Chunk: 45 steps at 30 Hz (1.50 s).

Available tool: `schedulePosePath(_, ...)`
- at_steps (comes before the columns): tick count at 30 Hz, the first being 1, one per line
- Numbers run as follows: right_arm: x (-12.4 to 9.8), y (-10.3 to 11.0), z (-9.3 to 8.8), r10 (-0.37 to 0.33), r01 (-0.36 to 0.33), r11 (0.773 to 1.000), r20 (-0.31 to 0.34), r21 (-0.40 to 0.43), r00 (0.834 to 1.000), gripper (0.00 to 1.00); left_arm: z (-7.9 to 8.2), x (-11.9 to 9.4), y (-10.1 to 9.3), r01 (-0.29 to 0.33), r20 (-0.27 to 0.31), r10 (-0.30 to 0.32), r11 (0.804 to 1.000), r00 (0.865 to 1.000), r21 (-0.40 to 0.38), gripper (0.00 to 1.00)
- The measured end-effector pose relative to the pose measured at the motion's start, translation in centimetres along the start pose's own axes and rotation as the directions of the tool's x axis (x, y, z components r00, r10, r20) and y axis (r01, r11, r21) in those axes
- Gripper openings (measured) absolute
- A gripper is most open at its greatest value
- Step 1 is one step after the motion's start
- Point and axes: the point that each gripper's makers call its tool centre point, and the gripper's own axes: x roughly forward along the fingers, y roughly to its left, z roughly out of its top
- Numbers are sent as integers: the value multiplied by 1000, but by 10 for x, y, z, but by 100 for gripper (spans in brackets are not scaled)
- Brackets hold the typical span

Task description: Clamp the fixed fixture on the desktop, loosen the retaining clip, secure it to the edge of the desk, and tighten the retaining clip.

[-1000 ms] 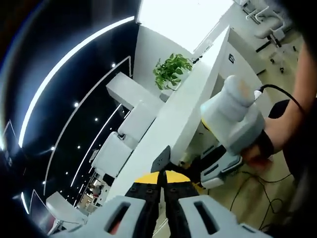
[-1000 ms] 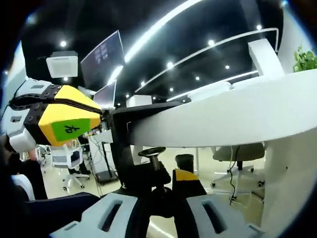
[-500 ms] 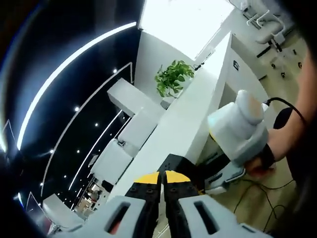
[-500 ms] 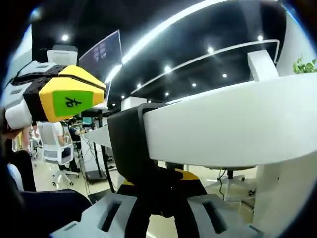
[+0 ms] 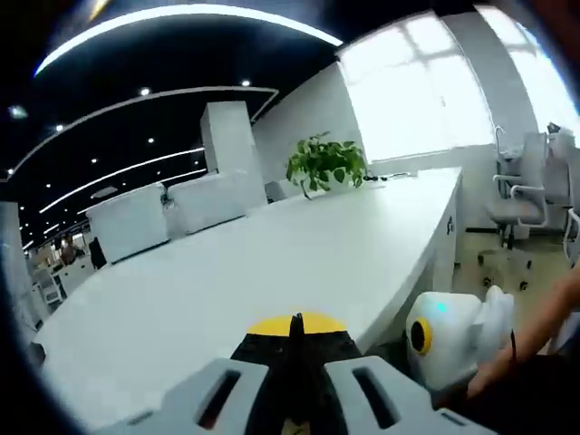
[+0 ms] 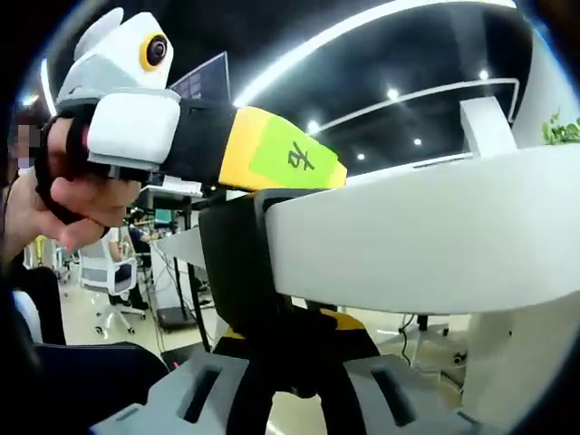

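Observation:
The black fixture (image 6: 237, 263) is hooked over the edge of the white desk (image 6: 426, 245), its top plate on the desktop and its body hanging below. My right gripper (image 6: 294, 340) comes up from under it, shut on the black retaining clip (image 6: 299, 367) at the fixture's bottom. A hand (image 6: 63, 186) holds my left gripper (image 6: 337, 172) lying along the top of the fixture, its yellow jaw with a green label facing me. In the left gripper view my left gripper (image 5: 295, 324) is shut over the desk (image 5: 272, 245), with the right gripper's white body (image 5: 453, 335) below the edge.
A potted plant (image 5: 326, 163) stands at the far end of the desk, also seen as the plant (image 6: 562, 127). Office chairs (image 5: 526, 181) stand to the right. Behind the fixture are a monitor (image 6: 204, 86) and another office chair (image 6: 109, 281).
My left gripper has rolled and come to lie over the top of the fixture, and its view now looks level across the desktop. The right gripper stays on the clip.

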Motion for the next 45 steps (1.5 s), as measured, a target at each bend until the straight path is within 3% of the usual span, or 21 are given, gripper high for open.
schedulePosePath(2,-2,0,-1,0,0,1000,0,6,1000,14,-1,1,0,19,0,-19,999,1000,-42,1)
schedulePosePath(4,-5,1,-1,-2,2,1000,1,-15,1000,22,-1,3,0,38,15,-37,993,999,-108,1)
schedulePosePath(6,-10,-2,6,-19,27,991,61,-127,998,35,-1,4,3,62,48,-56,986,997,-152,1)
schedulePosePath(7,-14,-2,9,-29,42,985,81,-166,996,39,-2,4,6,55,55,-48,990,997,-133,1)
schedulePosePath(9,-19,-1,9,-37,49,986,84,-157,996,45,-1,6,7,55,75,-45,989,996,-136,1)
schedulePosePath(15,-25,-1,3,-86,92,986,44,-142,995,49,2,8,4,81,103,-67,988,992,-135,1)
schedulePosePath(20,-68,-3,-24,-192,177,966,-61,-186,980,41,3,8,2,122,116,-107,984,988,-130,1)
schedulePosePath(24,-98,-12,-28,-305,297,947,-45,-124,951,28,3,9,0,198,147,-179,972,973,-124,1)
schedulePosePath(26,-102,-12,-23,-338,335,939,-21,-77,941,22,3,8,0,243,181,-217,960,959,-140,1)
schedulePosePath(28,-103,-6,-20,-346,346,937,-4,-56,938,4,4,6,0,271,191,-241,950,952,-154,1)
schedulePosePath(29,-102,-4,-20,-368,367,928,-7,-67,930,3,4,5,-2,284,194,-252,946,948,-157,1)
schedulePosePath(31,-98,-1,-16,-408,408,903,30,-132,913,16,4,4,-3,298,205,-264,941,942,-159,1)
schedulePosePath(33,-92,6,-17,-410,410,899,36,-156,912,27,3,3,-1,312,221,-274,937,936,-159,1)
schedulePosePath(39,-76,7,-17,-449,452,867,62,-210,891,26,3,3,-2,334,250,-291,931,923,-150,1)
schedulePosePath(43,-69,3,-12,-464,470,866,78,-168,882,25,3,4,-3,337,258,-297,933,919,-127,1)
schedulePosePath(45,-62,3,-9,-465,473,862,87,-185,881,24,3,4,-3,338,261,-298,933,918,-121,1)
